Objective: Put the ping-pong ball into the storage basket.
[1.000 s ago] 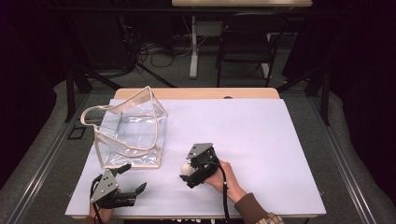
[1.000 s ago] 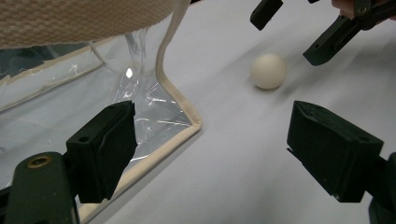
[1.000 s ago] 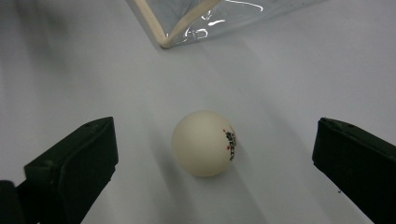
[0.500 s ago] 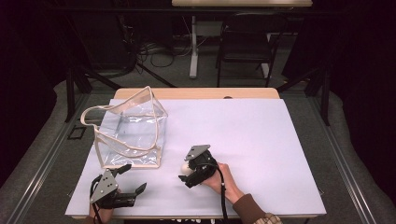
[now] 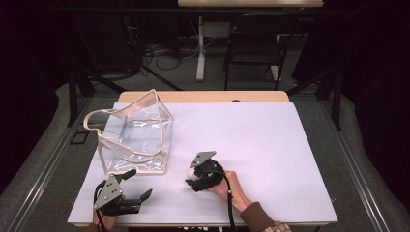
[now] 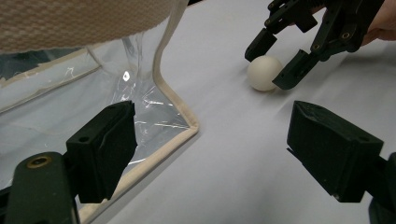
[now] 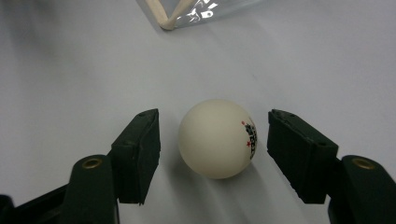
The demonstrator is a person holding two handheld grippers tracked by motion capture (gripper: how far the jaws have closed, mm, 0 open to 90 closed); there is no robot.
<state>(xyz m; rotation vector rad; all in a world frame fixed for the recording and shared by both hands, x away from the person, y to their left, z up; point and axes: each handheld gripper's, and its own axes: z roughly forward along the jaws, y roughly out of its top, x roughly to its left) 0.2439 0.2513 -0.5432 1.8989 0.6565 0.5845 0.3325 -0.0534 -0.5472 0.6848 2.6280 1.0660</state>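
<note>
A white ping-pong ball (image 7: 218, 138) with a small printed mark lies on the white table sheet (image 5: 251, 140). My right gripper (image 7: 213, 116) straddles it, one jaw on each side. The jaws have just been closing, and a narrow gap still shows between each pad and the ball. From above, the ball (image 5: 192, 172) peeks out at the left of the right gripper (image 5: 192, 176). My left gripper (image 5: 140, 183) rests open near the table's front left. Between its jaws it sees the corner of the clear bag (image 6: 56, 74) and, farther off, the ball (image 6: 264, 73).
The clear plastic bag (image 5: 138, 135) with beige trim and a handle stands open at the table's left, just behind the left gripper. A wide stretch of bare white sheet lies to the right. A chair (image 5: 256, 43) and cables sit on the floor beyond the table.
The right gripper's jaws have drawn in around the ball, with the hand shifting only slightly. The left gripper and the bag have stayed put.
</note>
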